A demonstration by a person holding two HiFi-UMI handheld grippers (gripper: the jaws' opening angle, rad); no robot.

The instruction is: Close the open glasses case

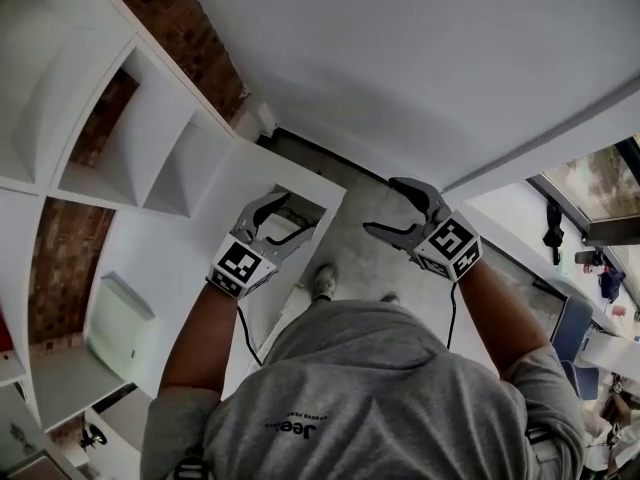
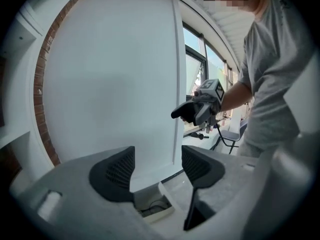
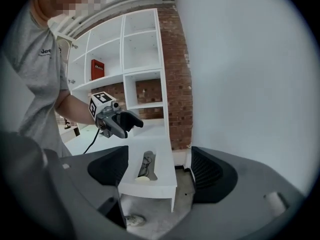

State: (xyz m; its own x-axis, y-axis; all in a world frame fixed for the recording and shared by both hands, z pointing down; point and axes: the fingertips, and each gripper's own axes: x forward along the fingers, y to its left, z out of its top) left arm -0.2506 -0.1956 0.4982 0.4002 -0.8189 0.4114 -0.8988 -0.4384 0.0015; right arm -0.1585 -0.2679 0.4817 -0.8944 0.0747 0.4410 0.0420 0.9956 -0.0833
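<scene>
**Desk:** What's in shot?

**Photog:** Person in a grey T-shirt (image 1: 385, 388) at the end of a white table (image 3: 166, 176), a claw tool in each hand, both held out in front. Plain white wall (image 2: 105, 84) on one side. White shelving (image 3: 142, 49) w/ brick (image 3: 179, 74) behind it on the other.

**Desk:** Claws?

**Photog:** On the left gripper (image 2: 156, 168) the jaws stand apart at a middling gap, nothing btwn the pads, only table & wall beyond. On the right gripper (image 3: 159, 168) the jaws are wide, also empty. Neither touches anything. The two are near each other but apart.

**Desk:** And the glasses case?

**Photog:** Can't pick it out for sure. The tabletop has a long slot (image 3: 145, 156) cut in it, w/ a dark cable (image 3: 146, 165) inside & a pale rounded thing (image 3: 142, 178) at the slot's near end. Too small to tell if that's the case. In the head view the slot sits just behind the left claw's jaws. The right gripper view frames it btwn its own.

**Desk:** Anything else?

**Photog:** A shoe (image 1: 323, 280) on the grey floor (image 1: 370, 268) by the table end. Red box (image 3: 97, 68) on a shelf.
</scene>
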